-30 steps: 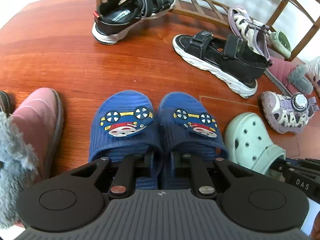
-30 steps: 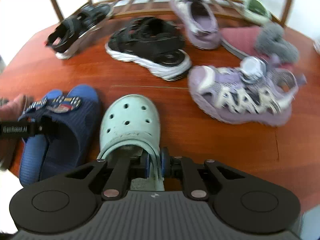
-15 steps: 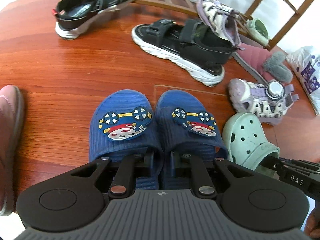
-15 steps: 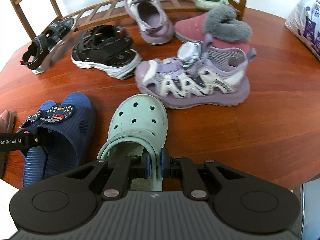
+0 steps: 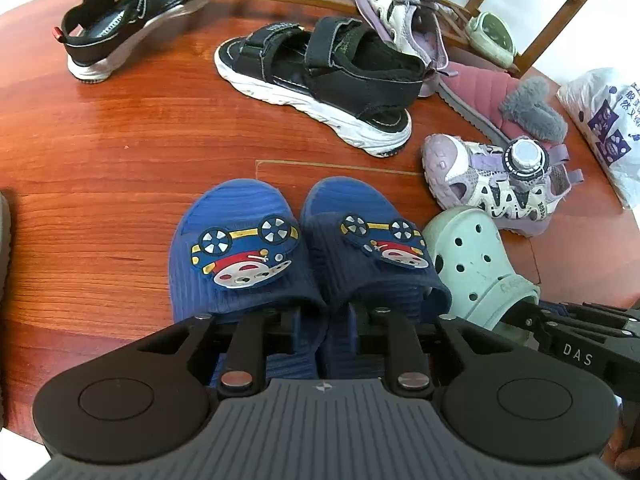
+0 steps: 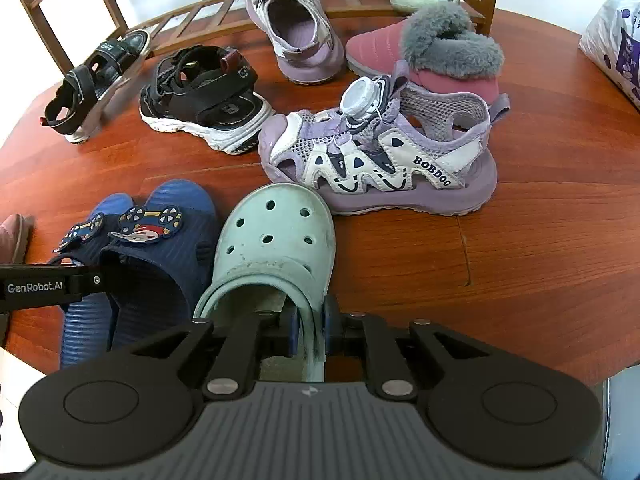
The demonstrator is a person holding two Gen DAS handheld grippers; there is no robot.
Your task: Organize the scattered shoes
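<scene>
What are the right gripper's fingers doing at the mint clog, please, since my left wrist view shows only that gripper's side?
Observer: The right gripper straddles the side wall of the mint clog near its heel, with one finger inside the shoe and one outside.
Operator: Is it clamped on that wall?
Observer: The fingers have just been opening with the wall between them. I cannot tell whether the pads press on it.
Operator: Is anything lying left of the blue slippers?
Observer: Yes, the toe of a pink shoe lies just beyond the blue slippers.
</scene>
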